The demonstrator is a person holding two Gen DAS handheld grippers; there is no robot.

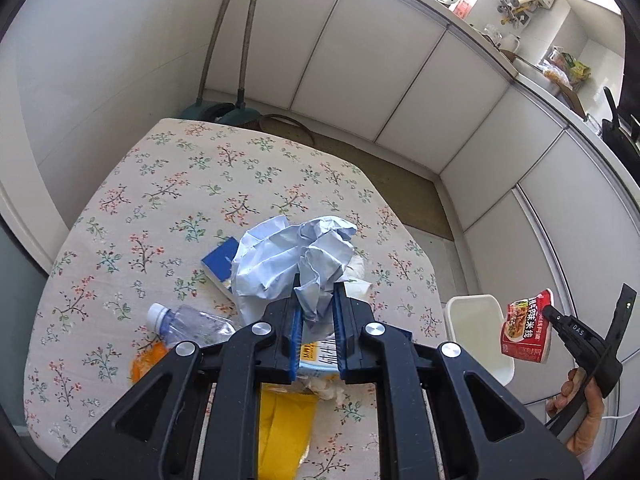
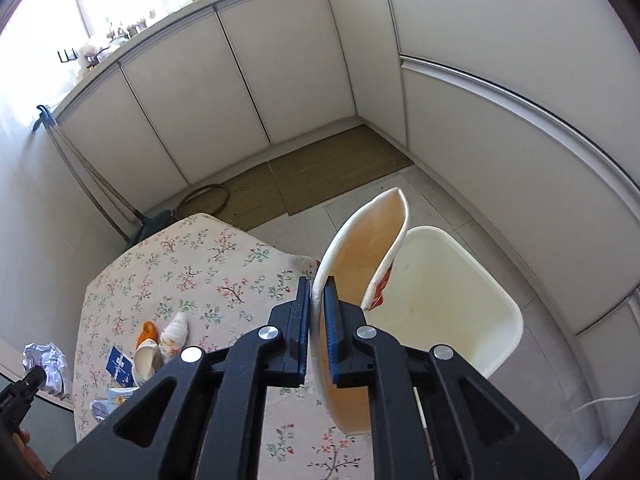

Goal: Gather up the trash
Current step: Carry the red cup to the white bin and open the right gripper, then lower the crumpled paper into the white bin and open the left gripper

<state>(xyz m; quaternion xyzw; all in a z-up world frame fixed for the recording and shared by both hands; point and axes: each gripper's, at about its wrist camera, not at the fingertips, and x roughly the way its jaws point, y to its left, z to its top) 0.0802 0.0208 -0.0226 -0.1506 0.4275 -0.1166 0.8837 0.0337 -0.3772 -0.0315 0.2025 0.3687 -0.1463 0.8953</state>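
My left gripper is shut on a crumpled pale-blue paper ball and holds it above the floral table; the ball also shows at the left edge of the right wrist view. My right gripper is shut on the rim of a red instant-noodle cup, squashed flat, held beside and over the white bin. In the left wrist view the cup hangs by the bin at the table's right edge.
On the table lie a clear plastic bottle, a blue box, orange peel, a yellow wrapper and a small carton. White cabinets, a brown mat and mop handles ring the floor.
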